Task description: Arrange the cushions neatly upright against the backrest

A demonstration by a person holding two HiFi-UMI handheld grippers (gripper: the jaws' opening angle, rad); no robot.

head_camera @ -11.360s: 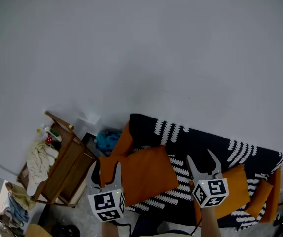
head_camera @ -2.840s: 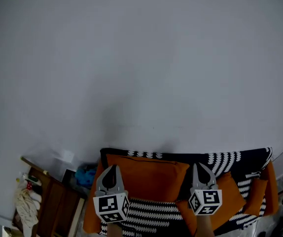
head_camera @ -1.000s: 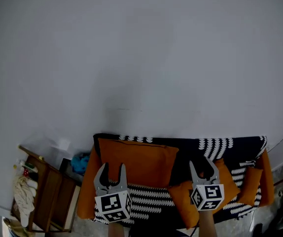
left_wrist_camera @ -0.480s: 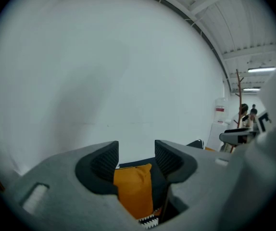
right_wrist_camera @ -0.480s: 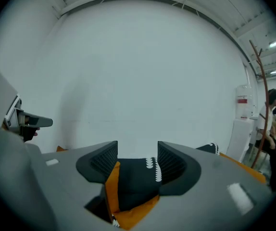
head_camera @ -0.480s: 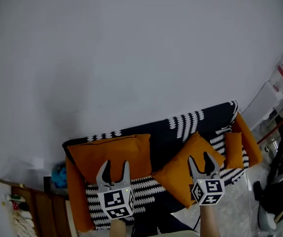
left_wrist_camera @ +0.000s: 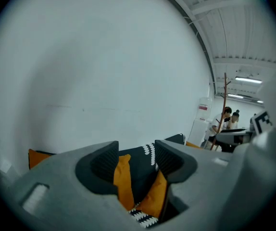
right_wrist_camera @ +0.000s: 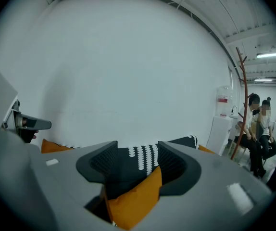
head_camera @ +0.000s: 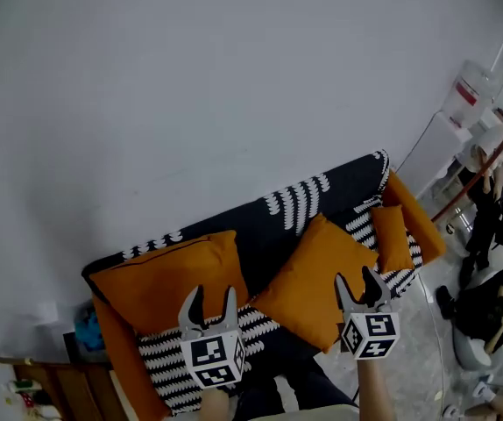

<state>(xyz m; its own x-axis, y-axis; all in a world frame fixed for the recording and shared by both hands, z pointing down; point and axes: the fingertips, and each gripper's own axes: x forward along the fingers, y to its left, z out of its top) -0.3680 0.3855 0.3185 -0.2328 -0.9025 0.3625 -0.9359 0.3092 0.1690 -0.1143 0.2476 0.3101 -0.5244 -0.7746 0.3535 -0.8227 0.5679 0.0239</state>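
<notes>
Since the earliest frame, large cushion (head_camera: pixel 168 279) has gone from flat on the seat to upright against the backrest (head_camera: pixel 265 233), left. Middle cushion (head_camera: pixel 317 279) leans tilted on one corner; small cushion (head_camera: pixel 393 238) stands far right. Left gripper (head_camera: pixel 211 295) and right gripper (head_camera: pixel 358 279) hover near, jaws spread and empty; squaring the middle cushion likely remains

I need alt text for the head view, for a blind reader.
A black-and-white sofa holds three orange cushions: large cushion upright at left, middle cushion tilted on a corner, small cushion at right. The left gripper and right gripper hover in front, open and empty.
</notes>
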